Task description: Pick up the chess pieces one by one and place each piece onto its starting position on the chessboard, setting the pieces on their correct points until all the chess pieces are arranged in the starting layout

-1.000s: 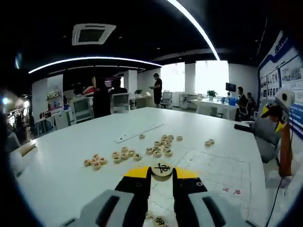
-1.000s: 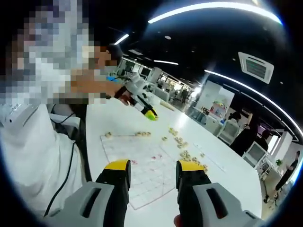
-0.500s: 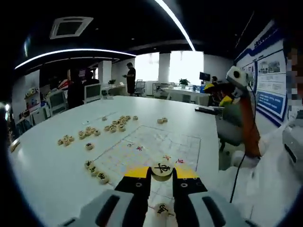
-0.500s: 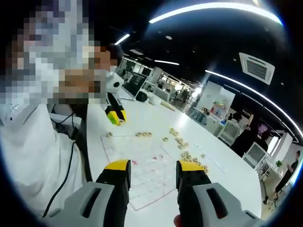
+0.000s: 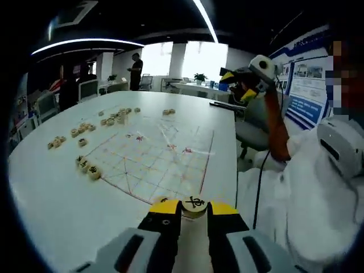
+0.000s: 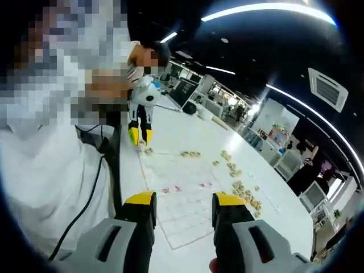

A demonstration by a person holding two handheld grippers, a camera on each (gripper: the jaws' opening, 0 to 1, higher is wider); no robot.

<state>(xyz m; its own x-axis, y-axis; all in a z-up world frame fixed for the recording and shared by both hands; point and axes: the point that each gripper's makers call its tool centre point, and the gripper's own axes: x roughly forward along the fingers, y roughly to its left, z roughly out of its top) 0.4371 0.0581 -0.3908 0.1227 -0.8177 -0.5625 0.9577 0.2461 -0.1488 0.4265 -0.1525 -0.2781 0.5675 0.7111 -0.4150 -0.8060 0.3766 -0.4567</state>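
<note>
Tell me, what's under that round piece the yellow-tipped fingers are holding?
Beneath the held chess piece lies the near corner of the chessboard, and another piece sits beside it there. The left gripper hides the exact spot underneath.

The round pale chess piece [image 5: 194, 205] pinched in the left tongs [image 5: 194, 211] looks like light wood, smooth, with a dark inked character on its flat top. Those tongs have matt black tips capped in yellow on grey moulded plastic bodies, and the right tongs [image 6: 177, 210], parted with nothing between them, look alike. The broad white counter [image 5: 51, 193] is smooth with a soft sheen. The thin chessboard sheet [image 5: 156, 162] lies flat, matt and paper-like, printed with fine lines. The person's white garment [image 6: 45, 182] looks like soft matt cloth.
</note>
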